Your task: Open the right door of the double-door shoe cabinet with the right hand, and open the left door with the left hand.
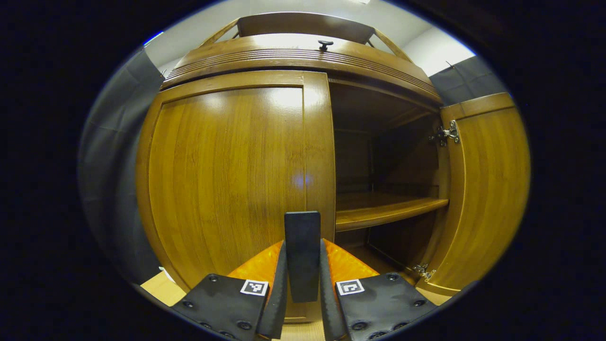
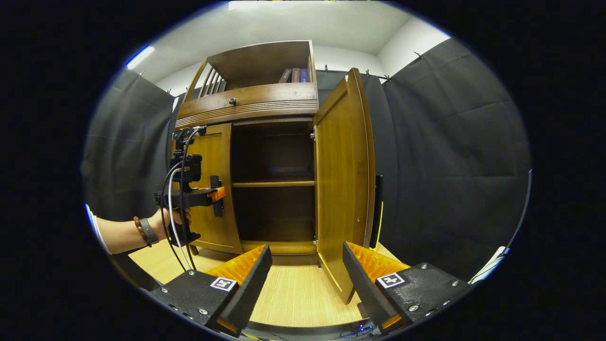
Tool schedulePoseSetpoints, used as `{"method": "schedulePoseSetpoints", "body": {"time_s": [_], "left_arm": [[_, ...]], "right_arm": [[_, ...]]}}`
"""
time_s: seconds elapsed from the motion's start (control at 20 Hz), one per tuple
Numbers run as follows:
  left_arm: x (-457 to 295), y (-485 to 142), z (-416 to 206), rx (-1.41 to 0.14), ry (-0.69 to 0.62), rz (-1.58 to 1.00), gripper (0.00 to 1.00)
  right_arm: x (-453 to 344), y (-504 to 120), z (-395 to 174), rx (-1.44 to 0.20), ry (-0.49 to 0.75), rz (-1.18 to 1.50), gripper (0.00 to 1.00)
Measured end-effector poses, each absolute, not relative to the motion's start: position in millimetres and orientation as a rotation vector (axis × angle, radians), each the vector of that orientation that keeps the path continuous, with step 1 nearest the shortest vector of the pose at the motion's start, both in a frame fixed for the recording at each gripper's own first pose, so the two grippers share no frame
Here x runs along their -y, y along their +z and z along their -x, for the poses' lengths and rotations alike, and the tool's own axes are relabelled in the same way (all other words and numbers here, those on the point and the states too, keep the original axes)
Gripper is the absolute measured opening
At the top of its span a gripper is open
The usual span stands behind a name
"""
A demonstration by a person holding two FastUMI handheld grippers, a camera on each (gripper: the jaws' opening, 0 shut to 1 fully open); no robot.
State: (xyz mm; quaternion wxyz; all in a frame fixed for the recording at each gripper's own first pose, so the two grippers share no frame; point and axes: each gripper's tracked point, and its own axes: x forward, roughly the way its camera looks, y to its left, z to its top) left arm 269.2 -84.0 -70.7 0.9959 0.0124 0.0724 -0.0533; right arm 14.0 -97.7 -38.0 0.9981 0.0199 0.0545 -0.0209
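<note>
Left gripper (image 1: 303, 284): fingers clamped on left door (image 1: 227, 175) handle (image 1: 302, 253), door closed. Right gripper (image 2: 303, 279): fingers spread, empty; right door (image 2: 343, 189) ahead, swung open.

light wooden floor (image 2: 298, 293) across the lower middle of the right gripper view, with the shoe cabinet (image 2: 265, 113) standing directly on it at centre; the same floor shows at the lower left of the left gripper view

The right door (image 2: 344, 189) stands swung wide, baring open shelves (image 2: 273, 183); the left door (image 1: 227, 175) blocks its half.
</note>
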Motion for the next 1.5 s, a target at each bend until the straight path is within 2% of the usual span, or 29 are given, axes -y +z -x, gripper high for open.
{"method": "schedulePoseSetpoints", "body": {"time_s": [0.3,0.35,0.4,0.55,0.6,0.65,0.7,1.05,1.35,1.5], "left_arm": [[72.1,-56.5,-203.6,-0.138,-0.139,-0.026,0.37],[67.9,-55.2,-191.8,-0.130,-0.146,-0.044,0.40],[63.3,-52.2,-180.3,-0.123,-0.148,-0.055,0.37],[43.0,-44.2,-148.6,-0.121,-0.127,-0.035,0.40],[36.1,-42.8,-139.5,-0.123,-0.118,-0.030,0.36],[29.3,-42.2,-130.2,-0.125,-0.106,-0.030,0.40],[21.4,-39.4,-120.0,-0.125,-0.095,-0.037,0.36],[-22.2,-42.5,-69.6,-0.150,-0.015,-0.073,0.36],[-78.6,-37.5,-41.3,-0.146,0.110,-0.088,0.36],[-111.9,-33.9,-27.2,-0.139,0.187,-0.117,0.30]], "right_arm": [[87.5,-42.1,-12.5,-0.116,-0.018,-0.043,0.92],[83.3,-43.5,-12.7,-0.120,-0.006,-0.045,0.92],[79.1,-44.4,-13.5,-0.121,0.004,-0.044,0.92],[66.1,-46.9,-18.3,-0.128,0.037,-0.039,0.92],[61.2,-48.7,-19.1,-0.133,0.048,-0.040,0.92],[56.2,-49.2,-19.5,-0.136,0.060,-0.043,0.92],[51.2,-49.4,-20.3,-0.136,0.072,-0.047,0.92],[27.5,-52.6,-34.4,-0.135,0.132,-0.054,0.92],[17.8,-55.1,-41.6,-0.144,0.157,-0.057,0.92],[12.6,-55.1,-47.4,-0.144,0.169,-0.054,0.92]]}}
